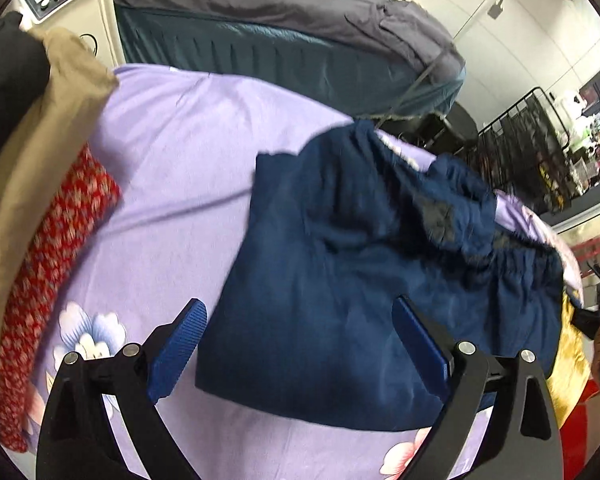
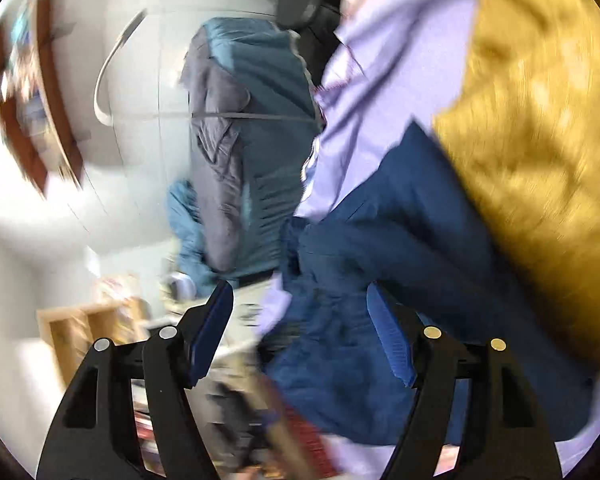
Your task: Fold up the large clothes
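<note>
A navy blue garment (image 1: 340,272) with an elastic waistband lies folded on the lilac floral bedsheet (image 1: 172,152). My left gripper (image 1: 300,332) is open just above its near edge, the left finger over bare sheet, the right finger over the cloth, holding nothing. In the right wrist view, which is blurred by motion and tilted, the same navy garment (image 2: 380,248) lies ahead. My right gripper (image 2: 300,320) is open and empty above its edge.
A tan garment (image 1: 32,152) and a red patterned cloth (image 1: 52,248) lie at the sheet's left. A yellow cloth (image 2: 532,152) lies beside the navy garment. A teal mattress with a grey cover (image 1: 284,40) stands behind; a black rack (image 1: 524,144) stands at right.
</note>
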`<state>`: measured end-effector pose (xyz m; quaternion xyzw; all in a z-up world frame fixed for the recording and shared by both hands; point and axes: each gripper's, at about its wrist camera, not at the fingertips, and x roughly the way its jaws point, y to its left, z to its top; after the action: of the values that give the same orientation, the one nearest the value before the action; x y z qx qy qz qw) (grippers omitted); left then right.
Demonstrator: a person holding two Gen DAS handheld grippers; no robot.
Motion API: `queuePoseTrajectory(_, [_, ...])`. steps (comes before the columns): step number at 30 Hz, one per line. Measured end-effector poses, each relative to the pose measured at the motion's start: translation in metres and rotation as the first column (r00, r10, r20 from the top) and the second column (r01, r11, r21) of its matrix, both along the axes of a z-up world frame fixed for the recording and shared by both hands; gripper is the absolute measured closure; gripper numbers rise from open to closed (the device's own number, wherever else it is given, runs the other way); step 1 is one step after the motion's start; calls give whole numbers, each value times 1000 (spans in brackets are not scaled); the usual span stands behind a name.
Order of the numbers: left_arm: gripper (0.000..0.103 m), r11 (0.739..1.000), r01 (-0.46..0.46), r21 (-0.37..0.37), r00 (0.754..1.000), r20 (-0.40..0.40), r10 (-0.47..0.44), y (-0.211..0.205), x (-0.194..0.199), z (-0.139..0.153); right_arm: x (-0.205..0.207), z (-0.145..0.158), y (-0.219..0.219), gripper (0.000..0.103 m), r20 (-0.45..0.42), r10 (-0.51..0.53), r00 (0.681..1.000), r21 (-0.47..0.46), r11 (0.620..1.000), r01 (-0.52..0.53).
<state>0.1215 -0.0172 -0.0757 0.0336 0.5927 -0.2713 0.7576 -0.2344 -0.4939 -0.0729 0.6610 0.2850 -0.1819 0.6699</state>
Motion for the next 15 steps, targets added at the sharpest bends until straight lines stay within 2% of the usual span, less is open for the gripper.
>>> queuePoseTrajectory(2, [11,1000,3,6,1000,-5,-3,2,-6,-7,3,14,8,34,-95,65,993,-130,989,-77])
queuePoseTrajectory(3, [11,1000,6,10,1000,-5,-6,3,-9,-11,5,22,16,34,-168,104,980,-228,963,-142])
queuePoseTrajectory(5, [11,999,18,31,1000,3,-18,4,-11,-18,6,29,29,34,-267,134,954,-349,909,-226])
queuePoseTrajectory(7, [11,998,31,49,999,21,-32,3,-13,-22,6,24,41,34,-346,162,924,-411,859,-305])
queuePoseTrajectory(12, [11,993,85,79,993,70,-91,-8,-2,-32,10,4,53,34,-458,232,858,-428,789,-441])
queuePoseTrajectory(15, [11,990,123,62,989,69,-127,-17,6,-37,18,-6,55,34,-500,263,825,-443,741,-505])
